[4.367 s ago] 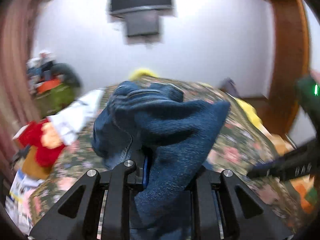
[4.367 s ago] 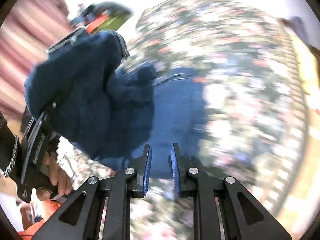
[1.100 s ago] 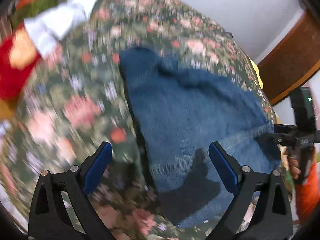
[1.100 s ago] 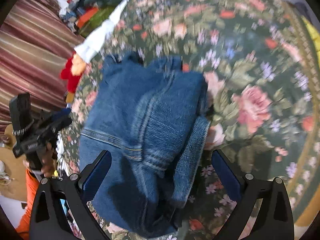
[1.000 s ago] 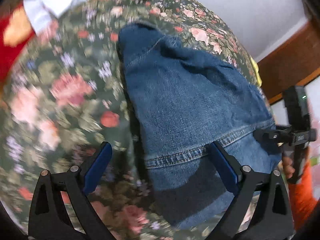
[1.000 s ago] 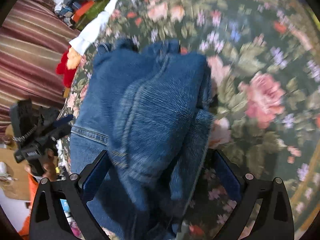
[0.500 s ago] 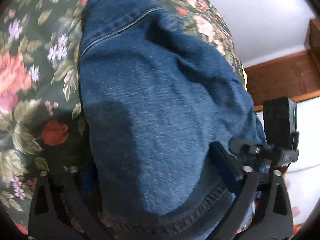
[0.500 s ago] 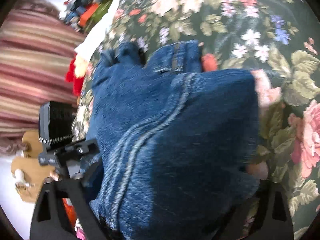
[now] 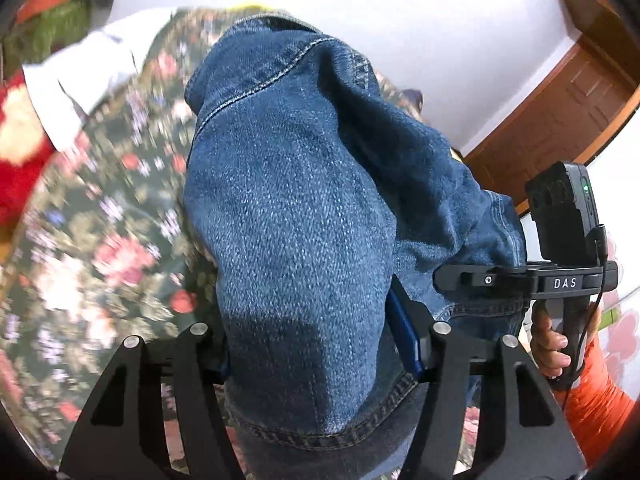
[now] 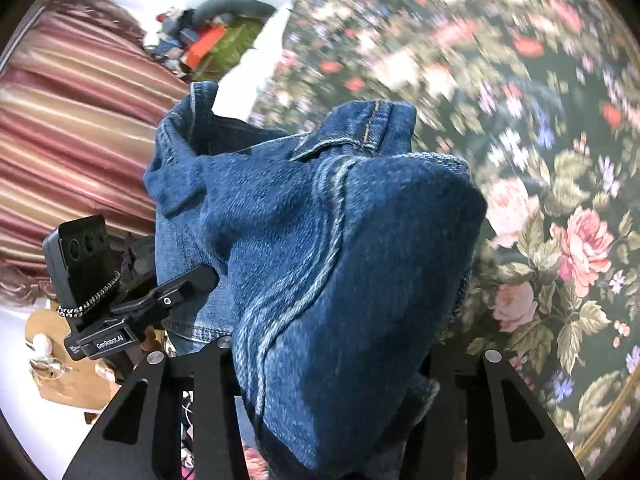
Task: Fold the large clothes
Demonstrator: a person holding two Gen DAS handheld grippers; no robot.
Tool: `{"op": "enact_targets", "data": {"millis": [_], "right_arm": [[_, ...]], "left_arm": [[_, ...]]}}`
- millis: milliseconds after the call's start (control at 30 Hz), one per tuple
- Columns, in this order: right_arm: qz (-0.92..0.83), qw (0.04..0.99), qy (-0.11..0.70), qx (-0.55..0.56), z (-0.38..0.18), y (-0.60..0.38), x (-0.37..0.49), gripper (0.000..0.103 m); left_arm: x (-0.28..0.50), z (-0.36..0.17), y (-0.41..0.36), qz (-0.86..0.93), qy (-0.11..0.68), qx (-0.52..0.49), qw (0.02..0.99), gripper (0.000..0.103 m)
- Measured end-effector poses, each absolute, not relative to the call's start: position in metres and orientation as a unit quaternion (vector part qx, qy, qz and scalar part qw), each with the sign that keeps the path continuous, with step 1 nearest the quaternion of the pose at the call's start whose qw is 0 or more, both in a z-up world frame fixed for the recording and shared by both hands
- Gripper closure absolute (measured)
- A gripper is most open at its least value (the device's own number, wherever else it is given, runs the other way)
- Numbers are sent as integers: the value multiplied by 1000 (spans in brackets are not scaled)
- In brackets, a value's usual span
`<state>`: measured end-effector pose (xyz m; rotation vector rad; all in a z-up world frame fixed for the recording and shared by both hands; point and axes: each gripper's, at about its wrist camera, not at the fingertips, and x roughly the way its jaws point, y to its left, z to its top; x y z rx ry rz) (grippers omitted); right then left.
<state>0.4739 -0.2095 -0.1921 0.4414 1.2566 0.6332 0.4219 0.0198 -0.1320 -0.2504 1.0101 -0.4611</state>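
A folded bundle of blue denim [image 9: 296, 216] fills both views; in the right wrist view [image 10: 344, 248] it shows a doubled side seam. My left gripper [image 9: 316, 344] is shut on the bundle's near end, and one blue pad [image 9: 404, 332] shows at its right. My right gripper [image 10: 332, 364] is shut on the bundle's other side, its fingertips hidden under the cloth. Both hold the denim lifted above the floral bedspread [image 10: 560, 160]. Each gripper shows in the other's view, the right [image 9: 560, 276] and the left [image 10: 120, 312], at the bundle's sides.
A white cloth [image 9: 80, 76] and a red soft toy [image 9: 16, 152] lie at the bed's left edge. A pile of clothes [image 10: 208, 40] sits beyond it by a striped curtain [image 10: 72, 128]. A wooden door [image 9: 560, 116] stands at right.
Both grippers, open above the folded denim a second ago, came down around it, closed on it and lifted it off the bedspread.
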Motion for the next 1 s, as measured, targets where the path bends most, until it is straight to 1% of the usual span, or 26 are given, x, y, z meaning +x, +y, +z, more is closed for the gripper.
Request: {"op": "enact_targets", "data": {"millis": [233,367,433,600,733,900,967,1000], "right_arm": [[318,776,512,185,-110,-188,446,61],[332,786,491,174,-79,-161,435,61],[339,783,492,172,-76,-146,432,61],[347,761,520,174,-107,-111,430,61],[344,730,565,176,-160,-88,437,61],[317,690,627,176,-240,-68,447,61],[305,682,644,168,-267,-62,451,60],[303,682,646,162,-273,-61,453,57]], "left_arm": [[375,-52,56,-204,404,-97,886,41],[359,-36,75,-186,391,-95,897,41],[351,-37,86,-175,395,-97,897,41],[349,-70,107,-149,429,-104,885,41],[352,-128,124,-127,477,-130,860,41],[363,-203,127,-104,537,-133,826,41],[364,-213,128,-102,528,-128,833,34],[365,-214,128,-101,521,-123,838,32]]}}
